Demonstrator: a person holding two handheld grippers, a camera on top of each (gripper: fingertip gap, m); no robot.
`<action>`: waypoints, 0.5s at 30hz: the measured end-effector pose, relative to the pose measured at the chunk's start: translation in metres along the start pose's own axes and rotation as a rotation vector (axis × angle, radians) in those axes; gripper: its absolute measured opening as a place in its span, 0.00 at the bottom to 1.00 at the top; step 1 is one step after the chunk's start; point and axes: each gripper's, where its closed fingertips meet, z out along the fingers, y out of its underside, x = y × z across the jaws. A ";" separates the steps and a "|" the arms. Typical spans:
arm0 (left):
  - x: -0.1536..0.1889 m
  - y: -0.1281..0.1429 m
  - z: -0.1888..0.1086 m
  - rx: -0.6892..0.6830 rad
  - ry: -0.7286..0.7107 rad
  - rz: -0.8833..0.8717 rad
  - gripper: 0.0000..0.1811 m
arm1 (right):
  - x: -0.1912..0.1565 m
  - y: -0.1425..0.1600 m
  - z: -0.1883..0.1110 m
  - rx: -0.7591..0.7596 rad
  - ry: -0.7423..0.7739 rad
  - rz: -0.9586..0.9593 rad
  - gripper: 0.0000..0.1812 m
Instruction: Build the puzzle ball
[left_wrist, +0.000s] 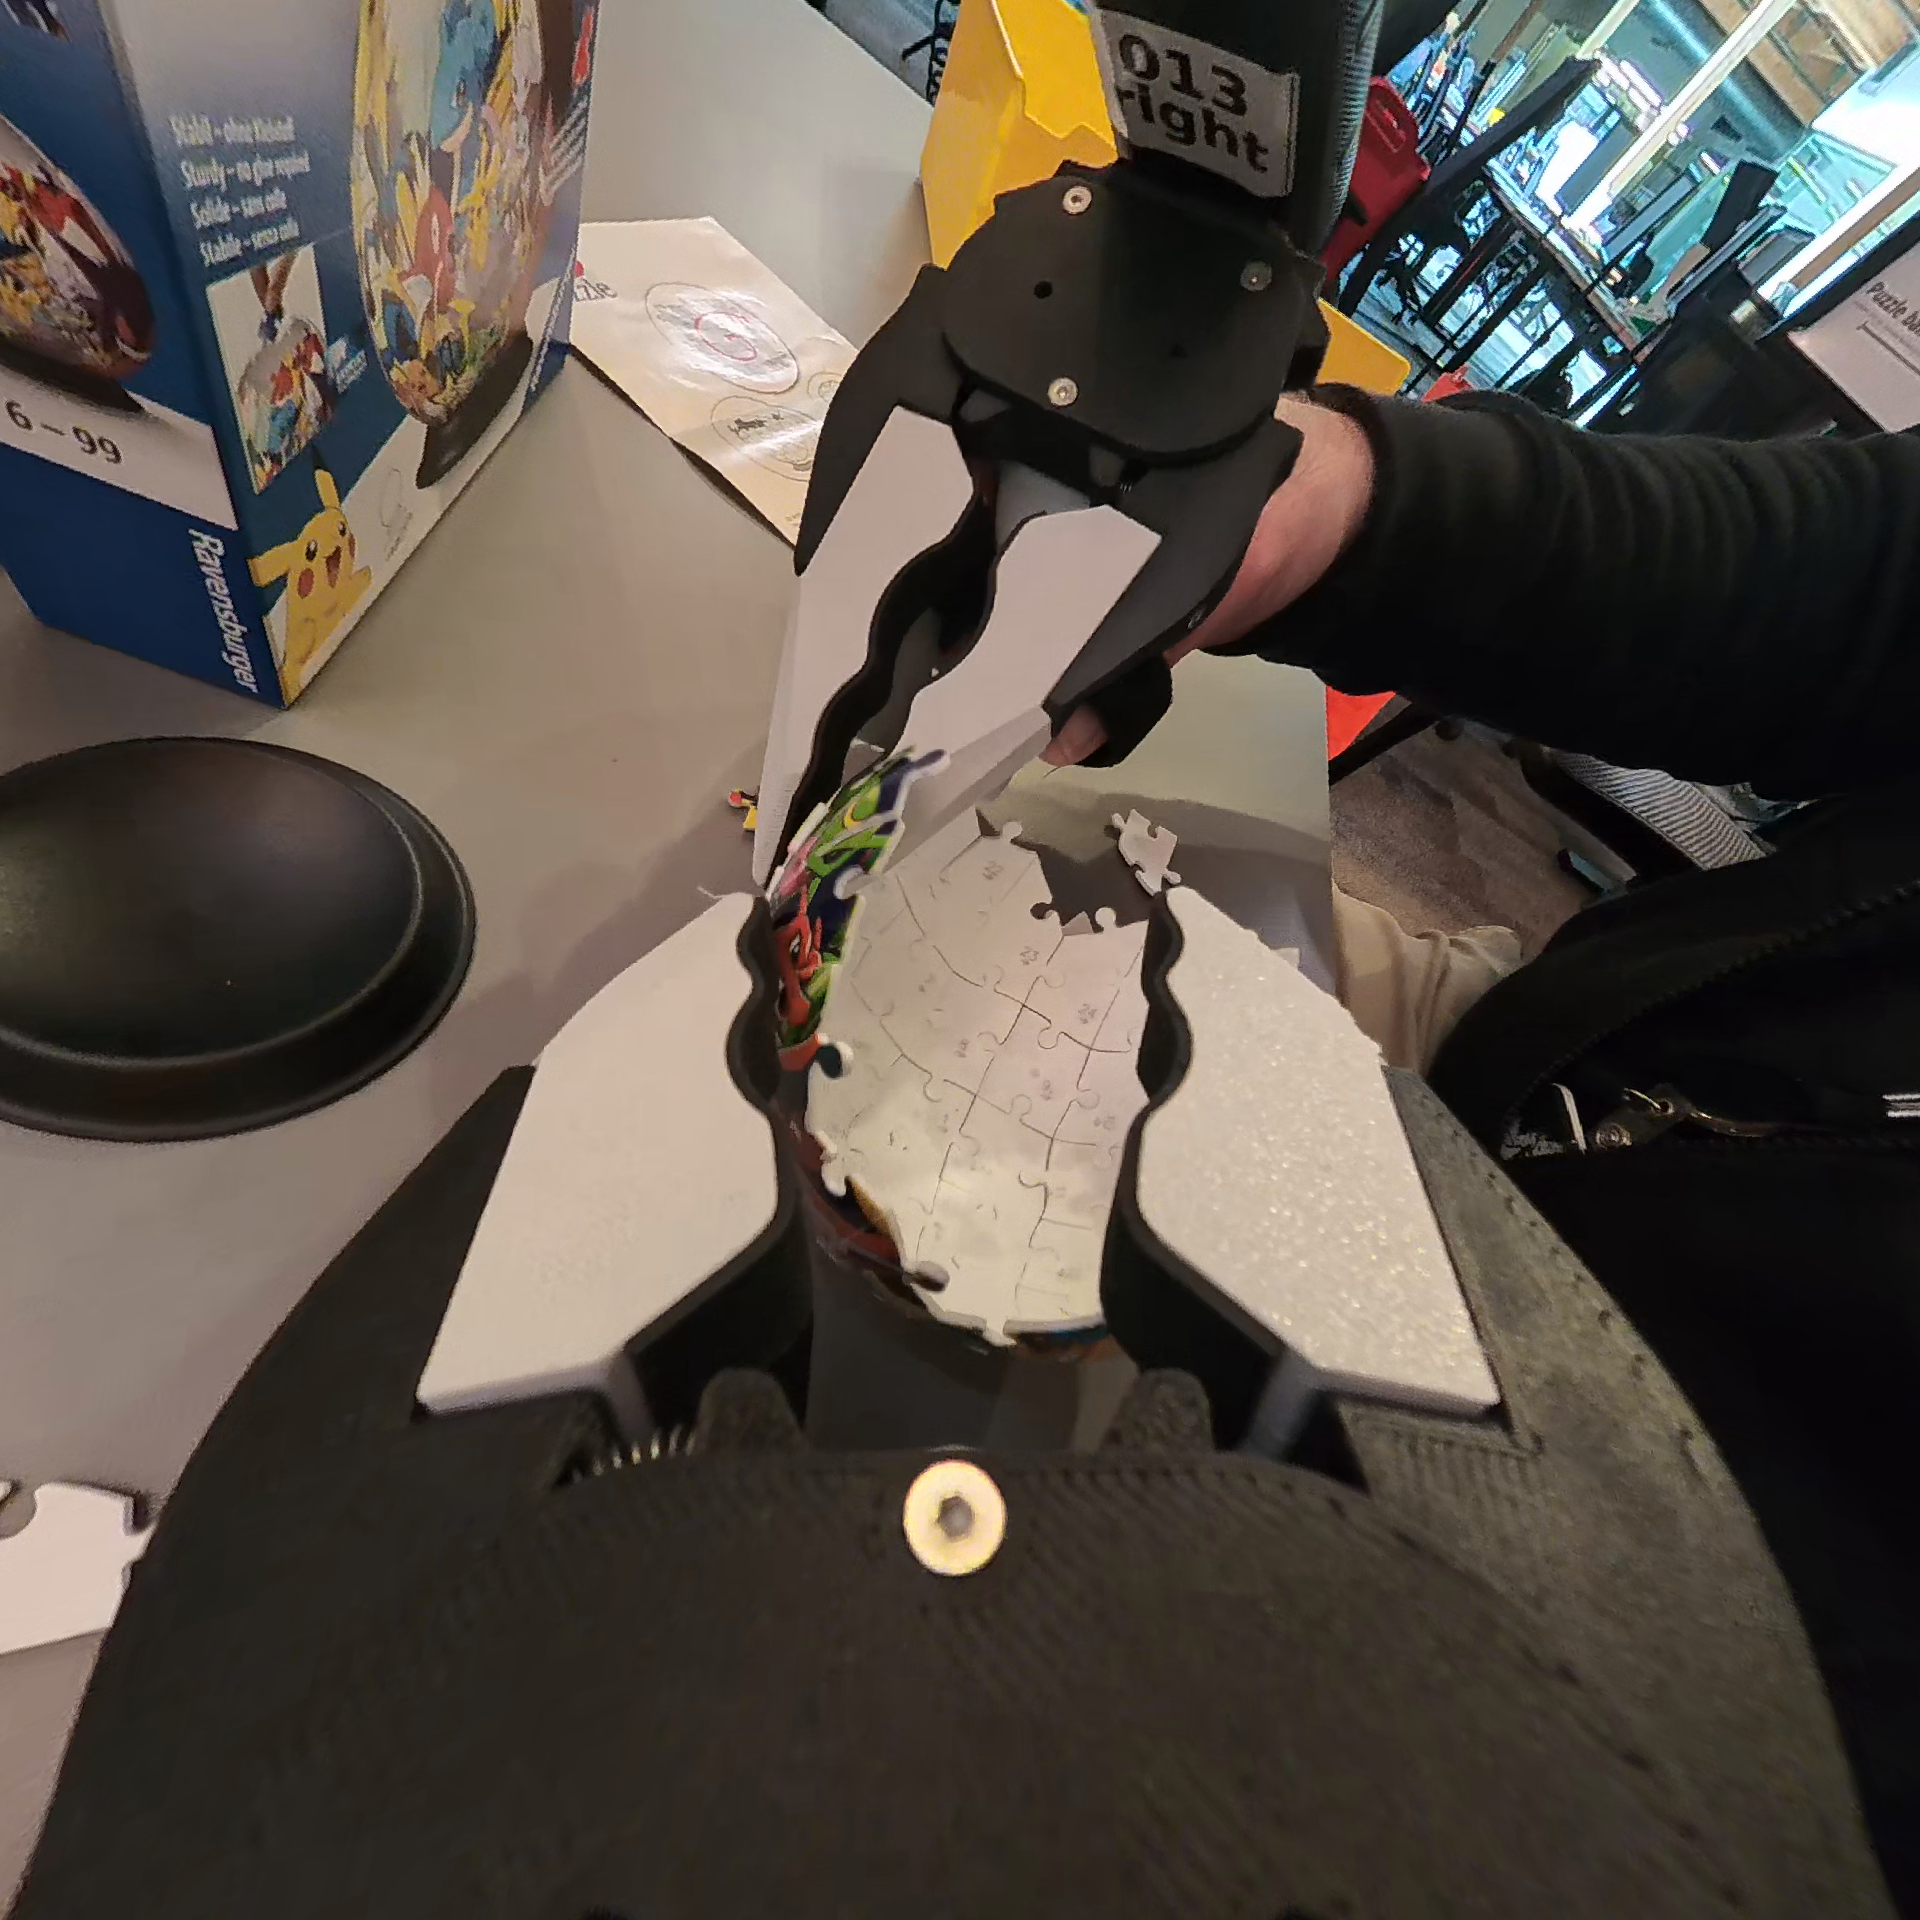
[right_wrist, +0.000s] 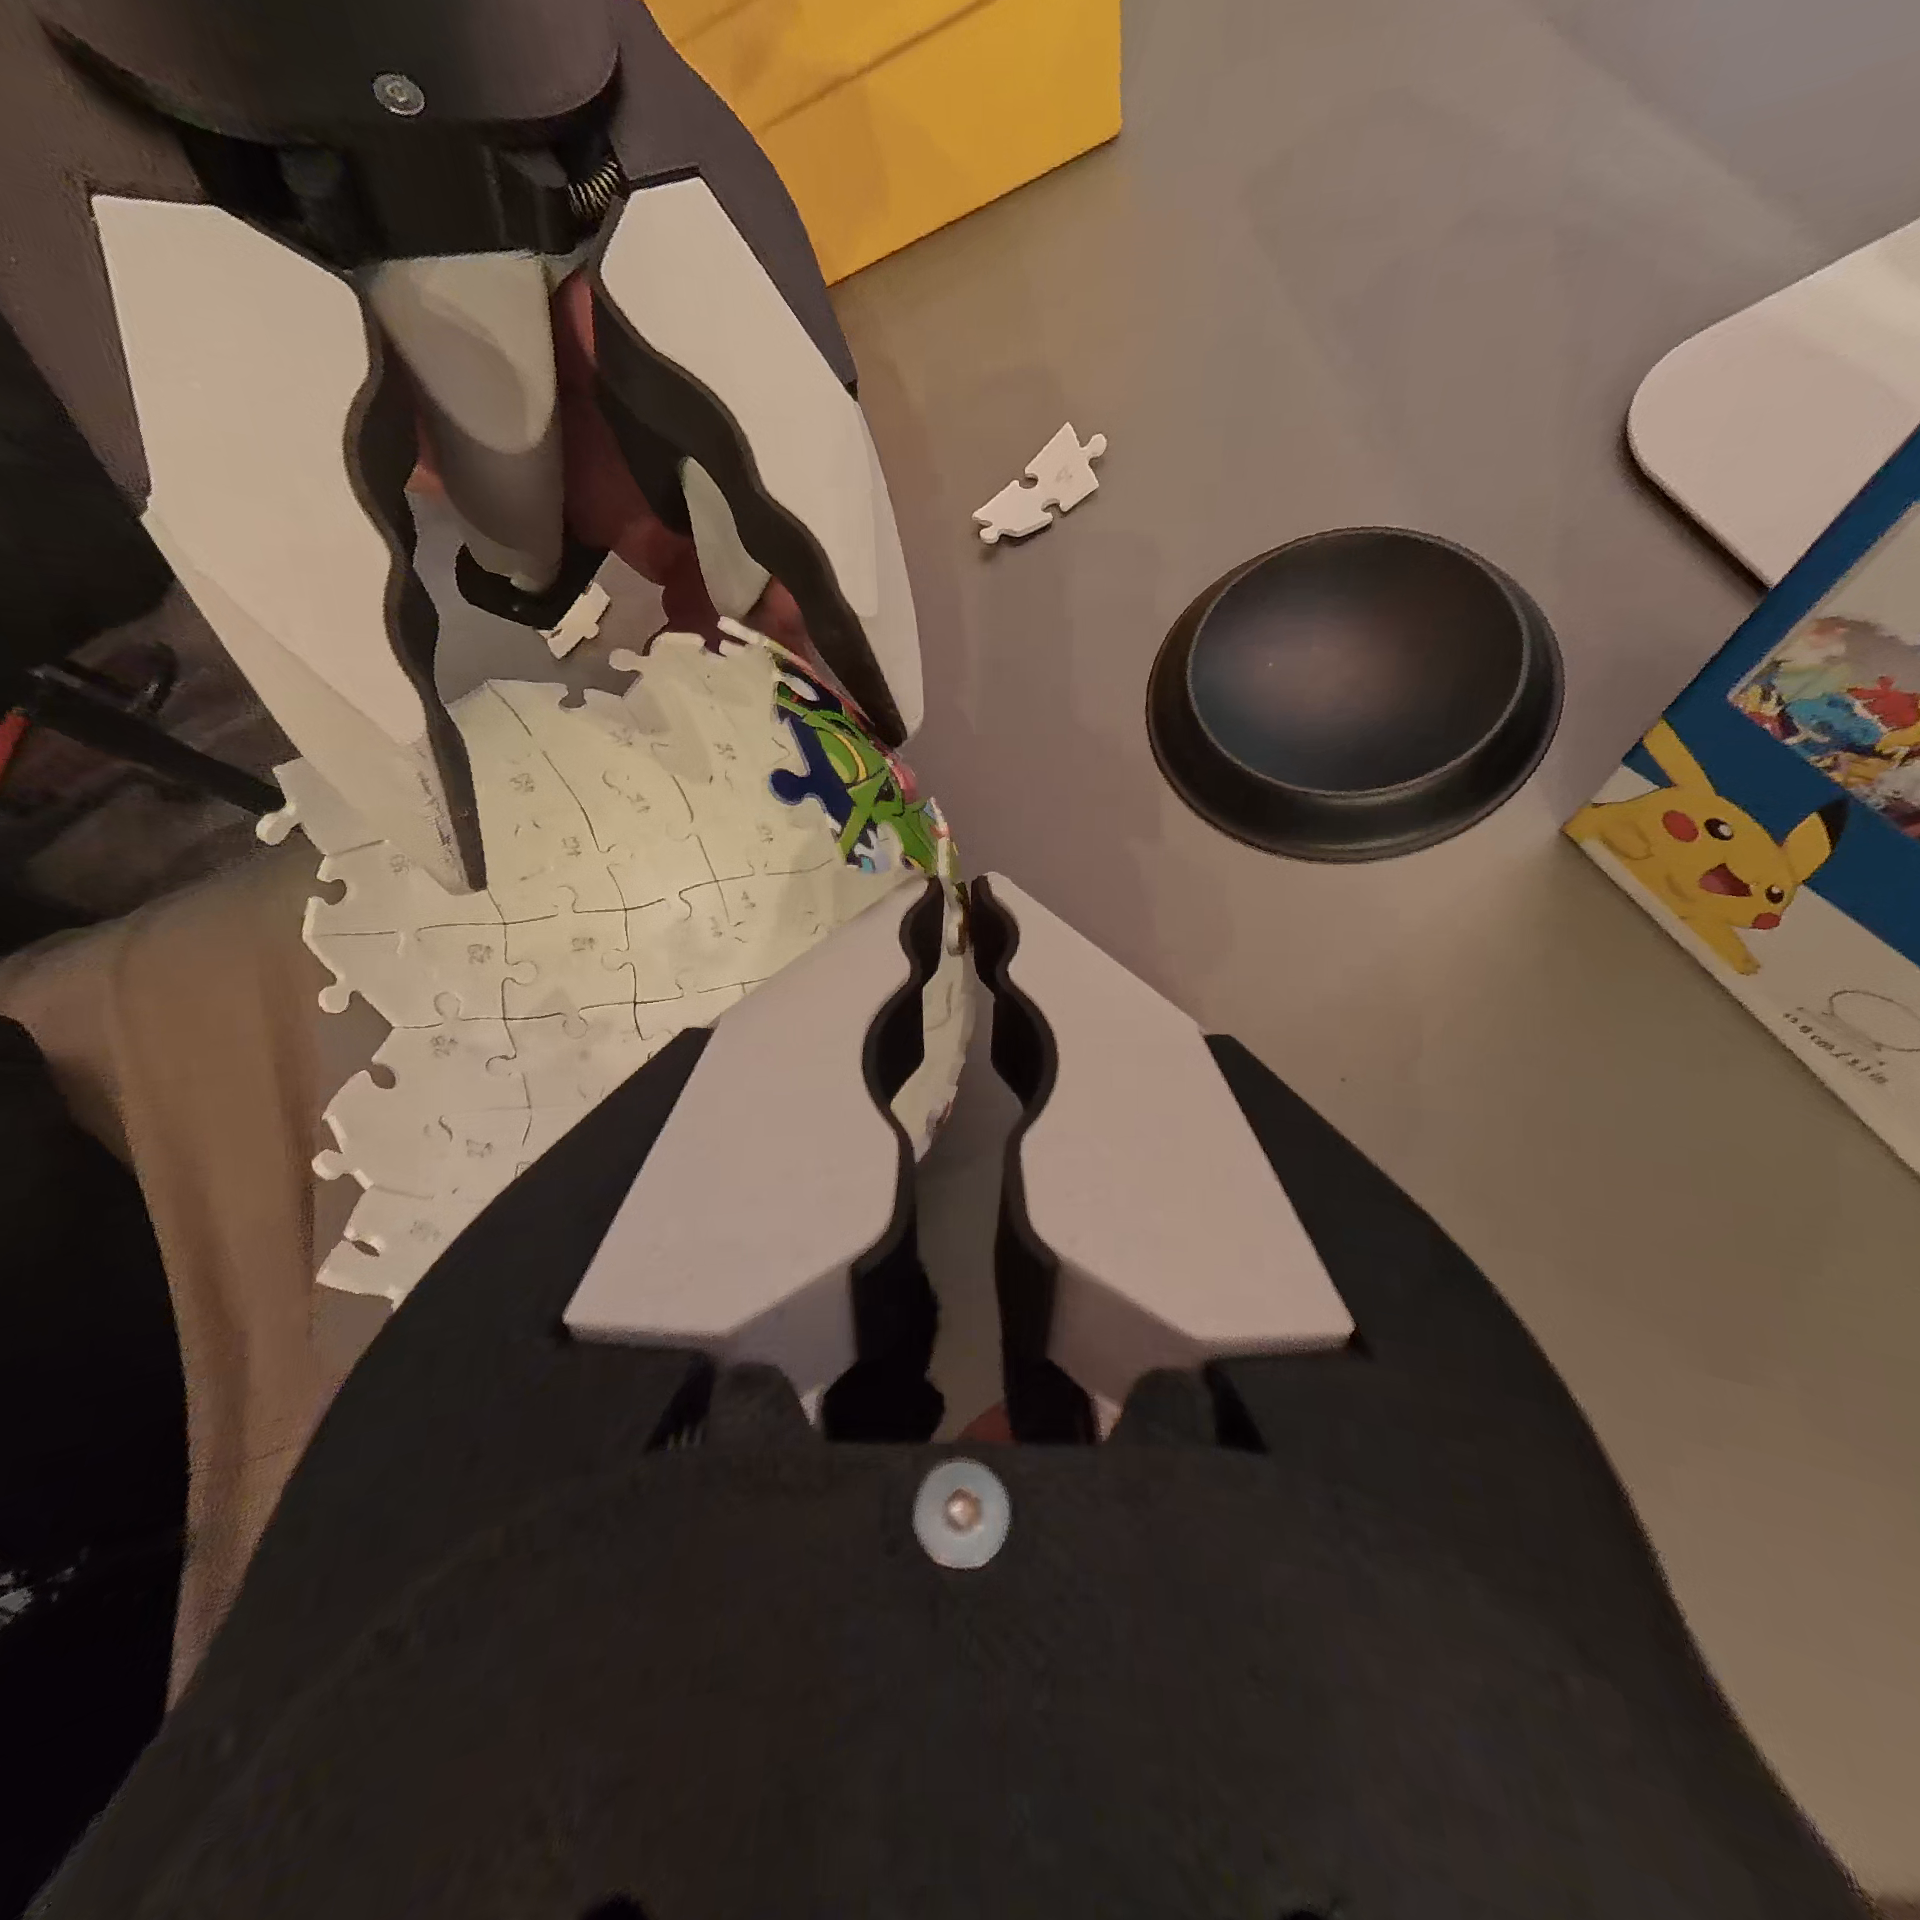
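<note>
Here, in the left wrist view, the left gripper (left_wrist: 956, 914) fills the lower frame with its wavy black fingers set around the half-built puzzle ball (left_wrist: 987, 1091), one finger on the printed outside of the shell and the other on the white inner side, so it is clamped on the shell's wall. The right gripper (left_wrist: 883, 790) reaches down from the upper centre of that frame, its tips pinched together on the ball's colourful upper rim (a person's hand (left_wrist: 1299, 540) in a dark sleeve grips it from the right). In the right wrist view the right gripper (right_wrist: 961, 904) rises from the bottom centre, its fingers nearly touching with the thin edge of the puzzle ball (right_wrist: 623, 914) caught between them, while the left gripper (right_wrist: 675, 810) comes down from the upper left, straddling the shell. Beyond them on the grey table (right_wrist: 1351, 260), a black round stand (right_wrist: 1351, 691) sits at centre right, a loose white puzzle piece (right_wrist: 1039, 483) lies above and left of it, the blue puzzle box (right_wrist: 1766, 883) stands at the right edge, and a yellow box (right_wrist: 935, 104) sits at the top.
</note>
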 end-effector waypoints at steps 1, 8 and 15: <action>0.000 0.000 0.000 -0.001 0.000 0.000 0.37 | 0.000 0.000 0.000 -0.002 0.002 -0.012 0.02; -0.002 -0.002 0.001 0.001 -0.008 -0.008 0.35 | 0.000 0.000 0.000 -0.003 0.010 -0.050 0.00; -0.007 -0.002 -0.002 0.010 -0.022 -0.020 0.35 | -0.001 -0.005 -0.004 -0.004 0.032 -0.069 0.08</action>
